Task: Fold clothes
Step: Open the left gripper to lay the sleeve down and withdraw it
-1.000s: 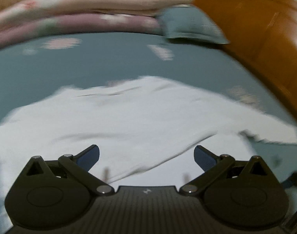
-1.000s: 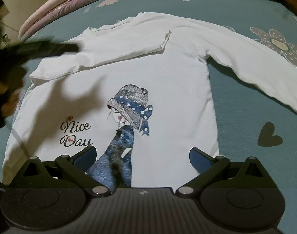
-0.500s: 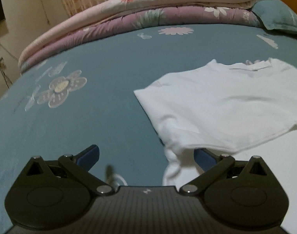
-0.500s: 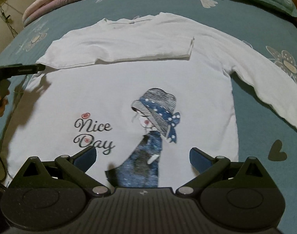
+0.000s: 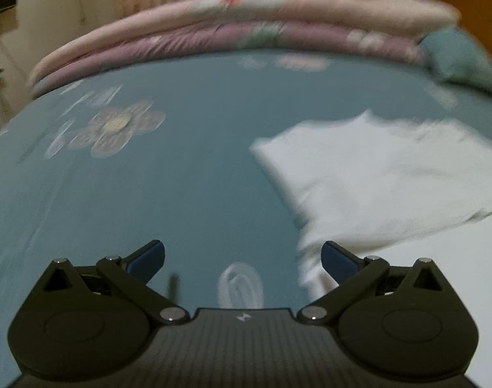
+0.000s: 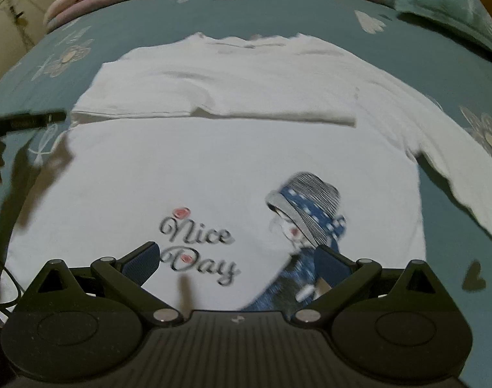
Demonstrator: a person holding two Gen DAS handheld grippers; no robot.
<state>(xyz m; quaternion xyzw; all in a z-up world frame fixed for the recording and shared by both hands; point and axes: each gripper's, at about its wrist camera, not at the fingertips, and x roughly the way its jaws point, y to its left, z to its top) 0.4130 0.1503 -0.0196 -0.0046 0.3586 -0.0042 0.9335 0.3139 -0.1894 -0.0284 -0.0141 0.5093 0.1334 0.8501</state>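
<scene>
Nearest the right wrist camera, the right gripper [image 6: 235, 260] hung with its fingers spread wide and nothing between them, low over the hem end of a white long-sleeved shirt [image 6: 213, 168]. That shirt lay flat, print side up, on a teal flowered bedsheet [image 6: 446, 64], showing the words "Nice Day" [image 6: 199, 252] beside a drawing of a girl in a blue hat [image 6: 305, 207]. Farther off, one sleeve [image 6: 220, 97] was folded across the chest, while the other sleeve [image 6: 456, 158] stretched out over the sheet. At the shirt's left edge, the left gripper [image 5: 242, 257] hovered over bare sheet, fingers likewise apart and empty. Beyond everything, folded pink quilts [image 5: 233, 26] were stacked beside a teal pillow [image 6: 446, 6].
</scene>
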